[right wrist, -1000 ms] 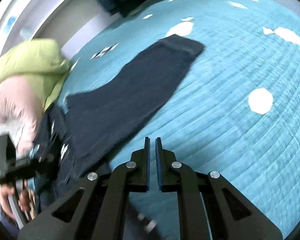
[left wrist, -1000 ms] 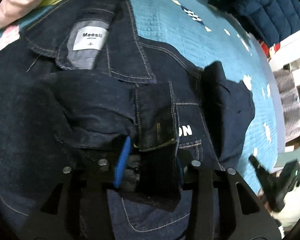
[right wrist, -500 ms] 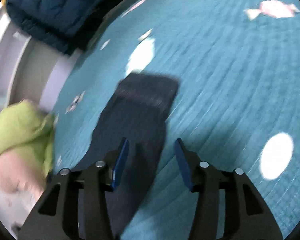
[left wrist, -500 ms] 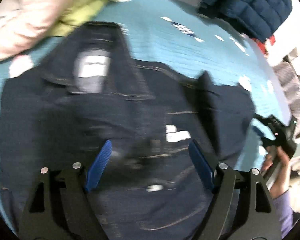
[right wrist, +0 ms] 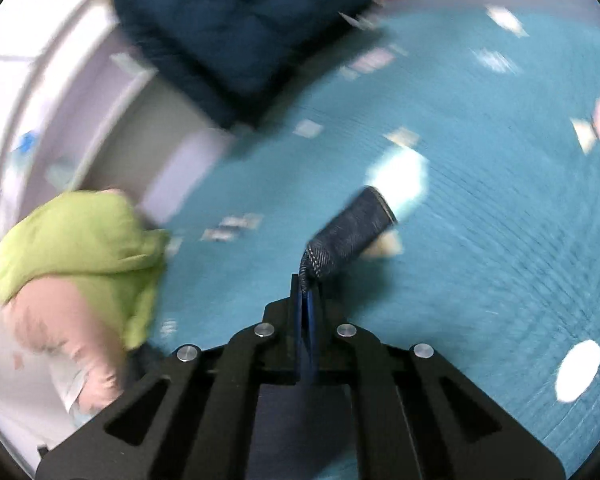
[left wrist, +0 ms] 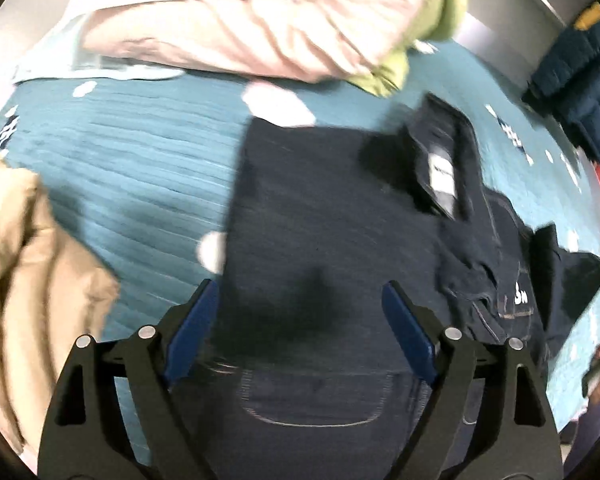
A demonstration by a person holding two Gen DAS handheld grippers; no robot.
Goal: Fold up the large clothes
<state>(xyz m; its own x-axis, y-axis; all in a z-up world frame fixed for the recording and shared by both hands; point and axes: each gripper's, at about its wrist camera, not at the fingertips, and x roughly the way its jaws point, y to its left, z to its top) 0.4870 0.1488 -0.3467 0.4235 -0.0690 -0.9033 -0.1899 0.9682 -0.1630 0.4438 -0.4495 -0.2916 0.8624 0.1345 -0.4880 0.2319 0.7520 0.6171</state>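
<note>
Dark navy denim jacket [left wrist: 340,240] spread flat on teal quilted bed [left wrist: 140,184]. Left tool [left wrist: 300,320] opening, nothing gripped. Right tool [right wrist: 306,292] clamped on jacket's cuff [right wrist: 352,236], lifted.

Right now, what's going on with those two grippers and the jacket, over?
Left gripper opening above denim jacket, gripping nothing. Right gripper shut on sleeve cuff, lifted off teal bedspread. Tan garment beside jacket.

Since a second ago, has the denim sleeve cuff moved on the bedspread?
Yes. The right tongs have pinched the sleeve cuff and lifted it off the teal bedspread, where it lay flat before.
</note>
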